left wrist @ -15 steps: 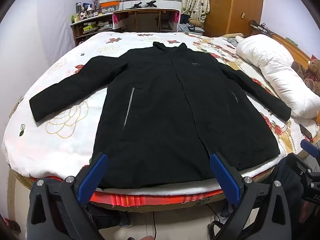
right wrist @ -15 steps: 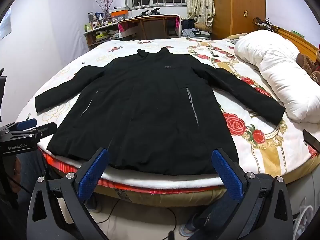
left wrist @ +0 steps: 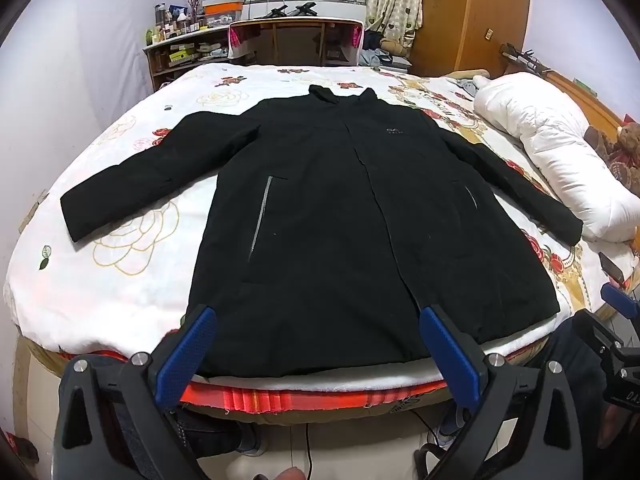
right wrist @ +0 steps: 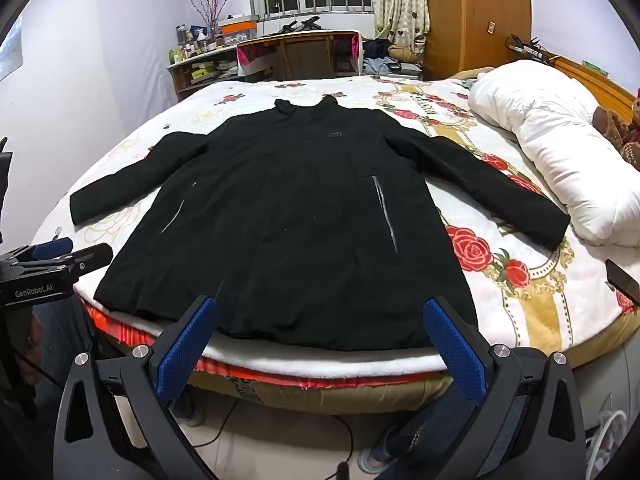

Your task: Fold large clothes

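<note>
While both grippers hang off the bed's near edge, the scene reads as follows, all places given relative to the coat:

Coat (left wrist: 340,216): black, long; spread flat, front up, on the bed (left wrist: 120,280); collar at the far end, hem at the near edge of the mattress; both sleeves stretched out sideways and slightly toward the near side; front closed; a grey zip pocket on each side of the front.

Left gripper (left wrist: 318,354): before the hem, toward its left half; fingers (left wrist: 188,350) wide apart with blue pads; nothing between them; clear of the cloth.

Right gripper (right wrist: 320,350): before the hem, toward its right half; fingers (right wrist: 456,350) wide apart; nothing held; clear of the cloth.

Quilt (left wrist: 560,152): white, rolled; right of the coat, just beside the right cuff.

Bedspread: white with red roses and gold outlines; shows on all sides of the coat except the hem.

Desk (left wrist: 296,40): beyond the collar, past the far edge of the bed.

Shelf (left wrist: 180,48): beyond the left sleeve; crowded with small items.

Wardrobe (left wrist: 476,12): wooden; beyond the collar, to the right.
</note>
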The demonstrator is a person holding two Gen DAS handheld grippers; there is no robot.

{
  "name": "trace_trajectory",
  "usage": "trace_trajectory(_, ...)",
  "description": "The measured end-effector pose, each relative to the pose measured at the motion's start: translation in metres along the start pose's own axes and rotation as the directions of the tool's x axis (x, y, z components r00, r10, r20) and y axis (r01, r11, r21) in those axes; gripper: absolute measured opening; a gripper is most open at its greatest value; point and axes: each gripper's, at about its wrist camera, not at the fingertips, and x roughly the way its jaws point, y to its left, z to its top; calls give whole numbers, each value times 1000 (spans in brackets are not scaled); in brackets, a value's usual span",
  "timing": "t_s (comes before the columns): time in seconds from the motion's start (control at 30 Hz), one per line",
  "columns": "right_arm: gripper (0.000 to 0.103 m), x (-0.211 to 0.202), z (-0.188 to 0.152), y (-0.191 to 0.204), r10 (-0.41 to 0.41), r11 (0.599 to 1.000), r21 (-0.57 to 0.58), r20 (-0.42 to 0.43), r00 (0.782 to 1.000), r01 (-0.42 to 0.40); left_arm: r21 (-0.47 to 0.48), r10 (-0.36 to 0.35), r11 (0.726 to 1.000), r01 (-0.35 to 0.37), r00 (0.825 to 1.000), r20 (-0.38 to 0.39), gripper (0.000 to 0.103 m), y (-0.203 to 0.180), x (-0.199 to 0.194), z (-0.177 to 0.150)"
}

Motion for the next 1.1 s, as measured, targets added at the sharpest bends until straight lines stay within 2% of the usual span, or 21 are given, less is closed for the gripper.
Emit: trace_trajectory(1.1, 103, 0, -1, 3, -7, 1000, -3, 0, 1000, 7, -15, 8, 1000, -8, 1000, 5, 103, 6, -6, -3)
